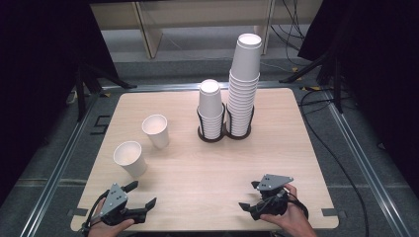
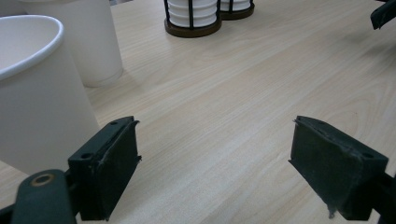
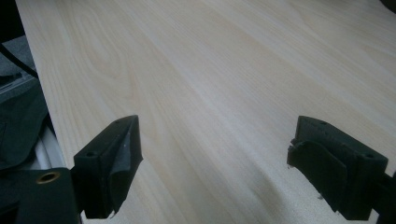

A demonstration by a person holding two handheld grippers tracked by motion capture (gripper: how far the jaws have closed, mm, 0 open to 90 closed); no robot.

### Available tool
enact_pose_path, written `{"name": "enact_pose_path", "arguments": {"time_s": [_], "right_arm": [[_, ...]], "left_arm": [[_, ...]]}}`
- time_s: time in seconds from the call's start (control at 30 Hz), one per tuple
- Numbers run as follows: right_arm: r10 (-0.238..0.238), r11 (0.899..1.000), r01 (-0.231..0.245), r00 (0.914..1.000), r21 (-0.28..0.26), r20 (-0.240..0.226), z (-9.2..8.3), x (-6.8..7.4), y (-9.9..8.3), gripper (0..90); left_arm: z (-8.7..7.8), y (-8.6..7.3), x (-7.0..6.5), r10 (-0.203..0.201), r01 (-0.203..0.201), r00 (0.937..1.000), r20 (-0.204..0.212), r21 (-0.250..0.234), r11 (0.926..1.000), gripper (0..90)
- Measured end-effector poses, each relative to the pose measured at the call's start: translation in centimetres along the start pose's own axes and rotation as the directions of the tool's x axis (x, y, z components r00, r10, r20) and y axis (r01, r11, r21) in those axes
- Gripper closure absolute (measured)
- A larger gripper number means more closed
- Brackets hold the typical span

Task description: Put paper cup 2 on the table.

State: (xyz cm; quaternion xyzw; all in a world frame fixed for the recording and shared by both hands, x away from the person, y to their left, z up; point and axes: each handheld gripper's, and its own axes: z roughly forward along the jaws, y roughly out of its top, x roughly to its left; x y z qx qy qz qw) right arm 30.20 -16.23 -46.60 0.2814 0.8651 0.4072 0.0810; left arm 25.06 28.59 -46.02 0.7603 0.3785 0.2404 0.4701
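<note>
From above, your left tool (image 1: 144, 194) hovers open and empty just short of the nearest paper cup (image 1: 130, 158) on the worktop (image 1: 207, 163); your right tool (image 1: 250, 194) hangs open too, well apart.

In the left gripper view, that cup (image 2: 37, 93) stands upright just left of the spread jaws, untouched.

In the right gripper view, the jaws gape over bare wood.

Even overhead light keeps the counter (image 1: 207, 163) bright while the surroundings fall dark; shadows are soft and short; the high view is slightly grainy; both gripper views blur nearby.
</note>
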Motion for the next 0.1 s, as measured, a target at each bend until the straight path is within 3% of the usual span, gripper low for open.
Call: {"name": "enact_pose_path", "arguments": {"time_s": [0.1], "right_arm": [[0.0,1.0,0.0,1.0,-0.001,-0.001,0.0,0.0,0.0,16.5]], "left_arm": [[0.17,-0.05,0.01,-0.005,0.005,1.0,0.005,-0.013,0.9999,14.7]]}}
